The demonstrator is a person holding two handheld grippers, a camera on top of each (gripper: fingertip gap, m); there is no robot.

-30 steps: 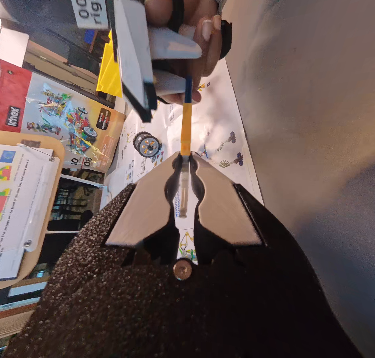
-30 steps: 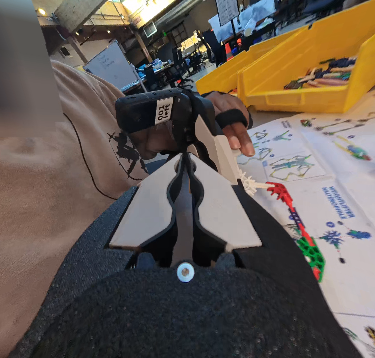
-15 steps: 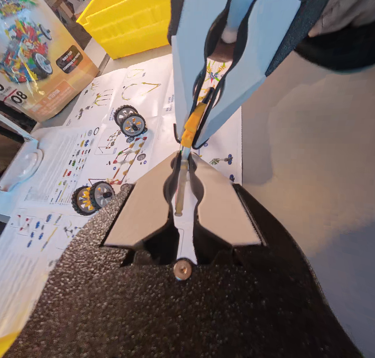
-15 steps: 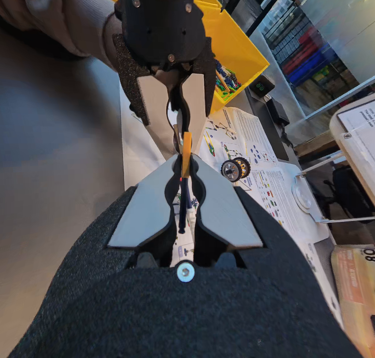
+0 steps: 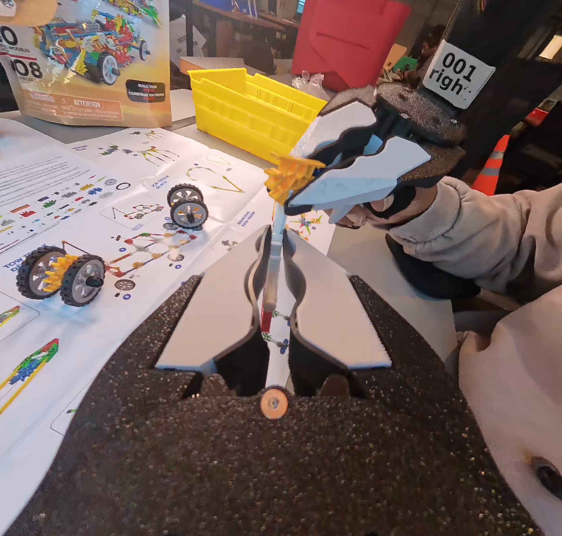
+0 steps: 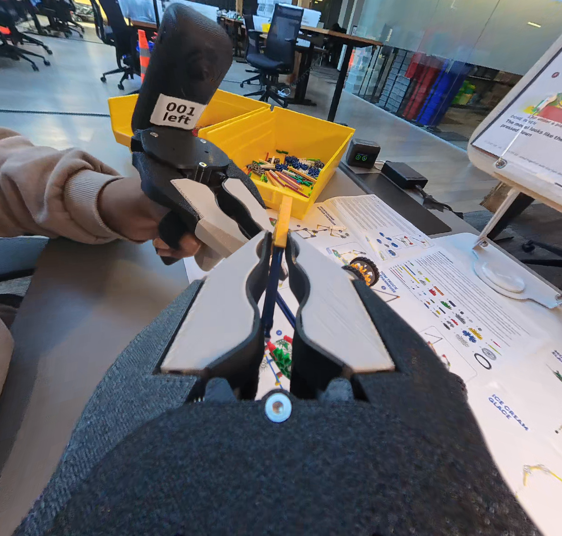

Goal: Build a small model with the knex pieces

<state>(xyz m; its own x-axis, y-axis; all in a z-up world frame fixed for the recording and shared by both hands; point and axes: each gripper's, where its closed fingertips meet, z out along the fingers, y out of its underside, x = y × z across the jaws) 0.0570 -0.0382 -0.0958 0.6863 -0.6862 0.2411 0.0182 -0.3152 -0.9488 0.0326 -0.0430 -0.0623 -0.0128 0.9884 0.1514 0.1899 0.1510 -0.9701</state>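
My left gripper [image 5: 275,228] is shut on a white rod [image 5: 273,266] that runs up between its jaws. The rod's far end meets a yellow toothed connector [image 5: 289,173]. My right gripper [image 5: 296,182] reaches in from the upper right and is shut on that connector. In the right wrist view my right gripper [image 6: 278,234] pinches the connector [image 6: 281,220], seen edge-on, and a dark blue rod [image 6: 272,290] lies between its jaws. My left gripper [image 6: 243,217] stands just left of it, its tips hidden behind my right finger. Both are held above the table.
A printed instruction sheet [image 5: 76,171] covers the table. On it stand a wheel pair with a yellow gear [image 5: 60,275] and another wheel pair [image 5: 187,205]. Behind are a yellow bin [image 5: 252,111] and a toy box [image 5: 91,50]. A yellow bin [image 6: 304,132] holds several rods. A board on a stand [image 6: 523,144] is at the right. Only a small space, under 4 cm, lies between the two pairs of fingers.
Both grippers have swung round while keeping their grip. They pointed nose to nose before; now the right gripper comes in from the side and the connector shows its flat face.
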